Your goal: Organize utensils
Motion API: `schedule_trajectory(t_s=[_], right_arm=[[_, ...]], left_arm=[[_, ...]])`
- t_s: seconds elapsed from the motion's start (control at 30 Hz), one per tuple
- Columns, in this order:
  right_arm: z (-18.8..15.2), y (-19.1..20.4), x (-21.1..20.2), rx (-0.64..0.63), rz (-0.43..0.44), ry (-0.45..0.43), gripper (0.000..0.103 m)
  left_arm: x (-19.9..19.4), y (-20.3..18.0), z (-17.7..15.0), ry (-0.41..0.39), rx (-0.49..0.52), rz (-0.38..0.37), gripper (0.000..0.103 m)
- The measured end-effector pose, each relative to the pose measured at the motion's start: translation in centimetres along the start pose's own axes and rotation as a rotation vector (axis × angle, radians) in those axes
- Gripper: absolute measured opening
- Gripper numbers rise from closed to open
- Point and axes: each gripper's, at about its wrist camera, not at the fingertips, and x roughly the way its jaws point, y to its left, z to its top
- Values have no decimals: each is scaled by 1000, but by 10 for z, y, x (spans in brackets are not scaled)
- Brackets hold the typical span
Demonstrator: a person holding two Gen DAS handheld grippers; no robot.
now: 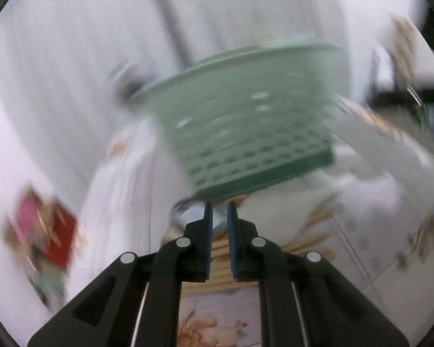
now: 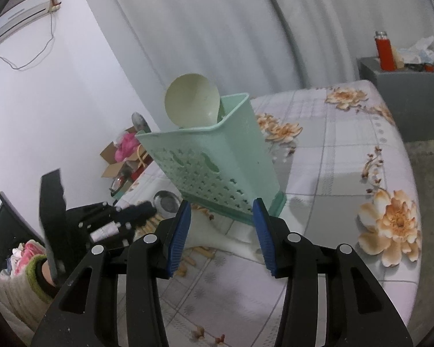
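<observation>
A mint-green perforated utensil basket (image 2: 217,159) stands on the flowered bedspread (image 2: 347,150), blurred in the left wrist view (image 1: 246,121). A cream ladle (image 2: 191,101) sticks out of it, and a metal spoon head (image 2: 140,121) shows behind its left corner. My left gripper (image 1: 220,206) is shut on a metal spoon (image 1: 185,215) just in front of the basket's base; from the right wrist it appears at the left (image 2: 141,211) with the spoon's bowl (image 2: 166,199) past its tip. My right gripper (image 2: 221,225) is open near the basket's base, above a white utensil (image 2: 217,240) lying on the bed. Wooden chopsticks (image 2: 201,250) lie beneath.
A grey bedside cabinet (image 2: 405,98) with a red flask (image 2: 384,50) stands at the back right. An open cardboard box (image 2: 115,159) with pink stuff sits beside the bed by the white wall. A hand in a green cuff (image 2: 40,271) holds the left gripper. The bed's edge curves down the right.
</observation>
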Motion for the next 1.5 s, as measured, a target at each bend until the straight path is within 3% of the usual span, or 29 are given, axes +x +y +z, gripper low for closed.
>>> schedule_trajectory(t_s=[0.13, 0.3, 0.47, 0.67, 0.9, 1.13, 1.5], right_arm=[[-3, 9, 6, -23, 25, 22, 44], [-5, 18, 12, -44, 36, 46, 45], [-6, 20, 16, -53, 36, 66, 47], [-5, 25, 40, -106, 36, 153, 52], [3, 23, 88, -145, 79, 307, 53], [0, 13, 116, -105, 92, 394, 53], [0, 5, 122, -18, 205, 449, 53]], left_arm=[[20, 71, 1, 73, -364, -153, 10], [34, 117, 0, 105, -518, -300, 17], [34, 134, 3, 101, -609, -350, 18], [10, 129, -3, 49, -578, -406, 18], [-28, 73, -22, -14, -510, -529, 18], [-6, 42, -36, 37, -545, -562, 7], [8, 31, -44, 56, -576, -572, 4]])
